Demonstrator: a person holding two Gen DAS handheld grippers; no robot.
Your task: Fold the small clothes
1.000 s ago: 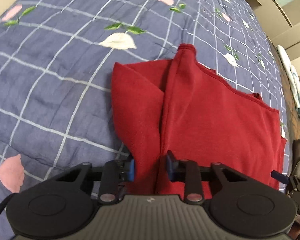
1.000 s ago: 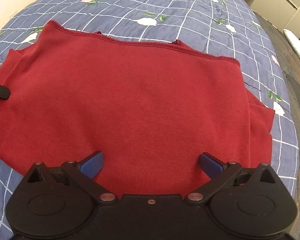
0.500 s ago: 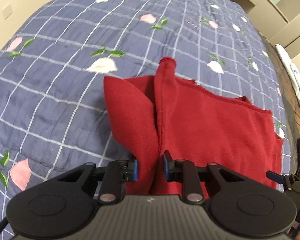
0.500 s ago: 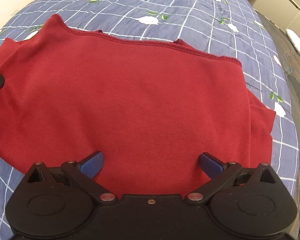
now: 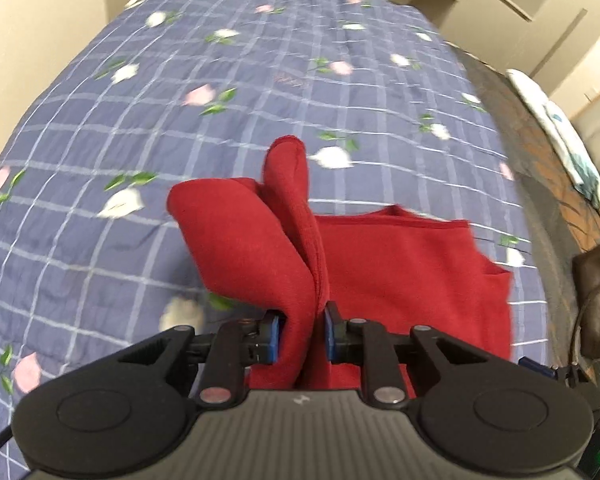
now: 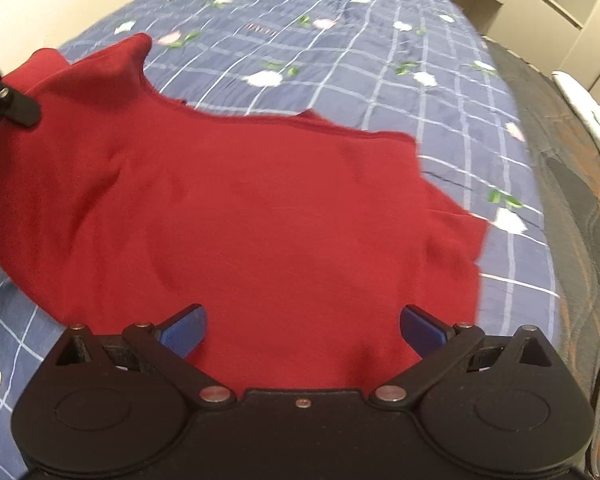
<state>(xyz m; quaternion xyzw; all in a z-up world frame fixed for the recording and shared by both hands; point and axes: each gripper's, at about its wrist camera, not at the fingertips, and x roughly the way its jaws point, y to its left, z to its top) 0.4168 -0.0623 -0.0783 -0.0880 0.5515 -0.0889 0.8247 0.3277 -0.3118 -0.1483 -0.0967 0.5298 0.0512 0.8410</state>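
- Left wrist view: the left hand-held gripper [image 5: 300, 334] is closing its jaws on a bunched fold of the one red garment [image 5: 400, 280]. The fold rises from between the pads away from the camera; the rest lies flat to the right on the bed [image 5: 100, 128].
- Right wrist view: the right hand-held gripper [image 6: 302, 326] is spread wide, grasping nothing, with the garment's [image 6: 260, 216] near edge between its fingers. The garment's long axis runs left to right, left corner lifted.

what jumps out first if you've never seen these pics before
A red garment fills the middle of the right wrist view, spread on a blue checked bedspread with flowers. The left gripper is closing on a bunched fold of it, raised off the bed; the right gripper stands wide open over the cloth.
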